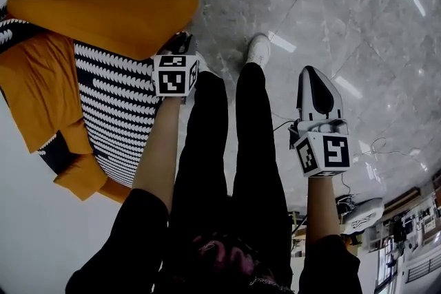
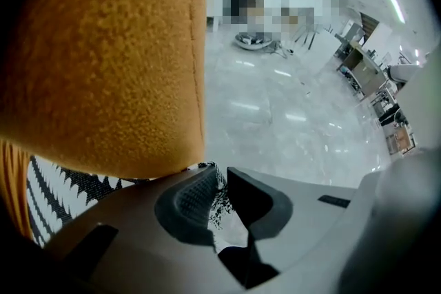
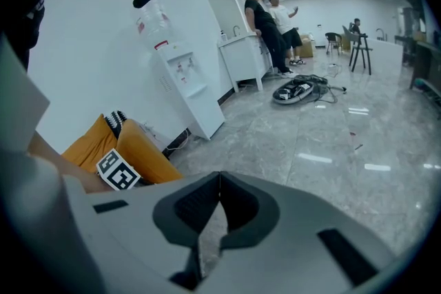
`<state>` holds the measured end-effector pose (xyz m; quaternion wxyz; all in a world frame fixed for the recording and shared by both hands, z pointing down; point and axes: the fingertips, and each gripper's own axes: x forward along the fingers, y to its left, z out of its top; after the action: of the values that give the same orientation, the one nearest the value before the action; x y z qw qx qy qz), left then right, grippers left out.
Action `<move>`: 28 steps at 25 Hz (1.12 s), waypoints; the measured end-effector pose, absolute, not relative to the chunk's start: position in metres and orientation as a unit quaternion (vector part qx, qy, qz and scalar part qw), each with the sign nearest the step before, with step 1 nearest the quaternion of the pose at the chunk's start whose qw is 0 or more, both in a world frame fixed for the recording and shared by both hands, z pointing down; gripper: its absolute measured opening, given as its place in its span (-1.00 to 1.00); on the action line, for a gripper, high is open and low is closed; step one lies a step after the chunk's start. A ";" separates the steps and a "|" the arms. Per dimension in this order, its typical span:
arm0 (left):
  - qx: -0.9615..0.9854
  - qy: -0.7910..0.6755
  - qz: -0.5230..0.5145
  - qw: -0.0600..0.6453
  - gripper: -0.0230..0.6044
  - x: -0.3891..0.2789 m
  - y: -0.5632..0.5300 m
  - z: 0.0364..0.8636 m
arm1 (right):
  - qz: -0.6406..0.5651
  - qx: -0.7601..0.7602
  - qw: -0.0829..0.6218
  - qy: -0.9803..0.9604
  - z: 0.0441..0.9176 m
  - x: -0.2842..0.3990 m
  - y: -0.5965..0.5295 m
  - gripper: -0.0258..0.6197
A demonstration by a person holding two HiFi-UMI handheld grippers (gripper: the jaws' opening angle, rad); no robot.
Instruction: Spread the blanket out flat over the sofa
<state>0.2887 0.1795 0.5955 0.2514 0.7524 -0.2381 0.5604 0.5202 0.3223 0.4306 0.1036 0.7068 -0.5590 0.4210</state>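
Observation:
An orange sofa (image 1: pixel 103 7) stands at the upper left of the head view, against a white wall. A black-and-white patterned blanket (image 1: pixel 114 107) lies across its seat, bunched toward the front. My left gripper (image 1: pixel 180 45) is at the blanket's near corner, just under the sofa's armrest. In the left gripper view, my left gripper (image 2: pixel 220 182) is shut on a fold of the blanket (image 2: pixel 62 186), below the armrest (image 2: pixel 103 58). My right gripper (image 1: pixel 312 74) hangs over the floor to the right of the person's legs. Its jaws (image 3: pixel 219 179) are shut with nothing between them.
The person's legs (image 1: pixel 227 141) and white shoe (image 1: pixel 259 49) stand on grey marble floor beside the sofa. A white water dispenser (image 3: pixel 186 79), a counter (image 3: pixel 244 58) with two people (image 3: pixel 269 17) and a heap of cables (image 3: pixel 300 89) lie farther off.

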 end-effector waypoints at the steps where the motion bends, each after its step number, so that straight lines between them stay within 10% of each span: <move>1: 0.752 -0.239 0.562 0.249 -0.83 0.290 0.179 0.596 | 0.421 0.707 0.103 -0.558 0.430 0.522 0.323 -0.86; 14: 0.774 -0.159 0.553 0.264 -0.59 0.333 0.224 0.595 | 0.419 0.711 0.102 -0.555 0.427 0.529 0.335 -0.85; 28: 0.831 -0.140 0.481 0.242 -0.86 0.390 0.238 0.511 | 0.372 0.714 0.087 -0.586 0.369 0.539 0.308 -0.86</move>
<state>0.3904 0.2381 0.5111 0.2417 0.8313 -0.1401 0.4805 0.5386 0.3082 0.3693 0.0873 0.7145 -0.5864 0.3715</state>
